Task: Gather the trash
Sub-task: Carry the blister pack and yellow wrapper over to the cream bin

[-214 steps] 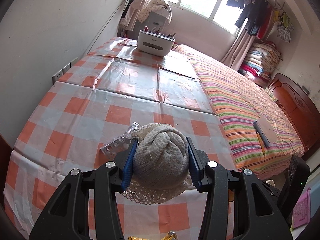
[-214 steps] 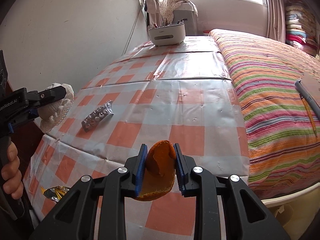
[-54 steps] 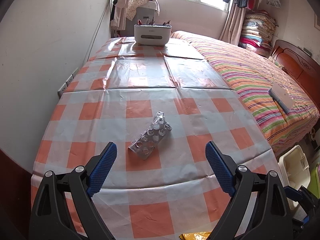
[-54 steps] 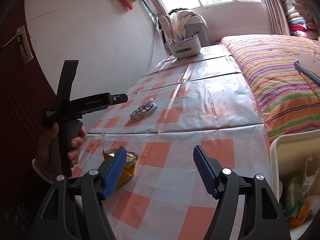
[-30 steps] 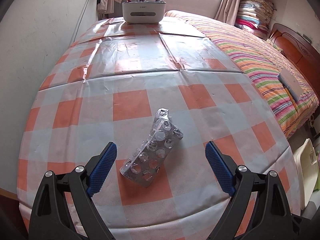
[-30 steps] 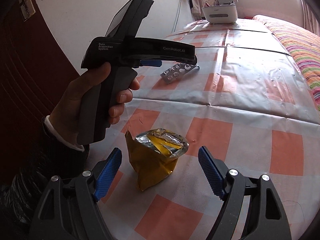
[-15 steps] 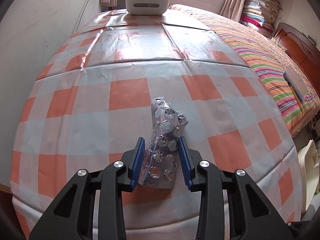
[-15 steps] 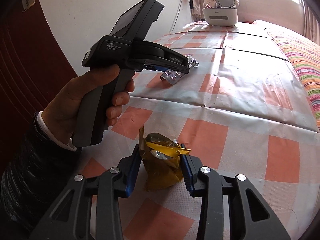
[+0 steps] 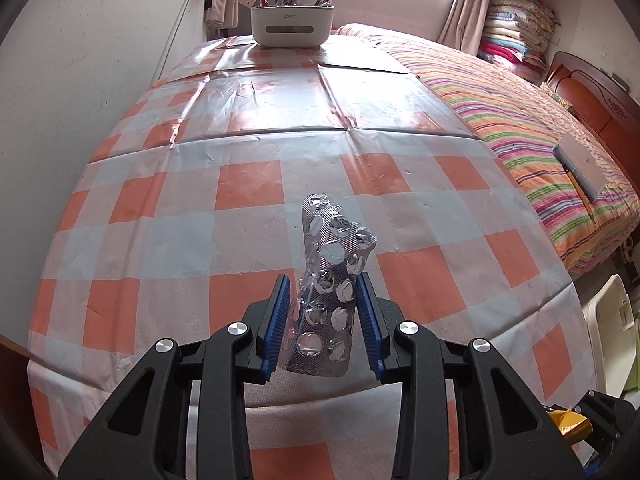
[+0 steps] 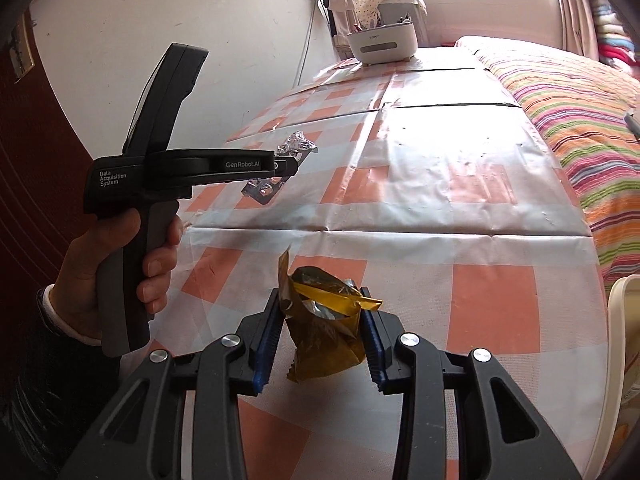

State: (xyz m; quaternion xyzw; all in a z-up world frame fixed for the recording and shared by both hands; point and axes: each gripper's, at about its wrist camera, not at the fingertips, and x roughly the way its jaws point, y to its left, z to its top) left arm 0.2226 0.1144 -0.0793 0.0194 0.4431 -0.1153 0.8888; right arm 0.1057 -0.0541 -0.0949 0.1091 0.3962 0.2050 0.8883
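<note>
My left gripper (image 9: pixel 323 292) is shut on a silver empty blister pack (image 9: pixel 330 280) and holds it lifted above the orange-and-white checked tablecloth (image 9: pixel 248 180). The same pack (image 10: pixel 280 164) shows in the right wrist view, sticking out above and below the left gripper's fingers (image 10: pixel 280 166). My right gripper (image 10: pixel 320 320) is shut on a crumpled gold snack wrapper (image 10: pixel 324 328), raised a little over the near part of the table. The wrapper's corner (image 9: pixel 568 426) shows at the lower right of the left wrist view.
A white organiser box (image 9: pixel 292 26) stands at the table's far end. A striped bed (image 9: pixel 520 128) with a notebook (image 9: pixel 580 164) lies to the right. A white bin (image 10: pixel 624 360) stands by the table's right near corner. A wall (image 9: pixel 80 60) runs along the left.
Both grippers have lifted their trash off the tablecloth. The blister pack now stands more upright in the left gripper. The wrapper hangs clear of the table in the right gripper.
</note>
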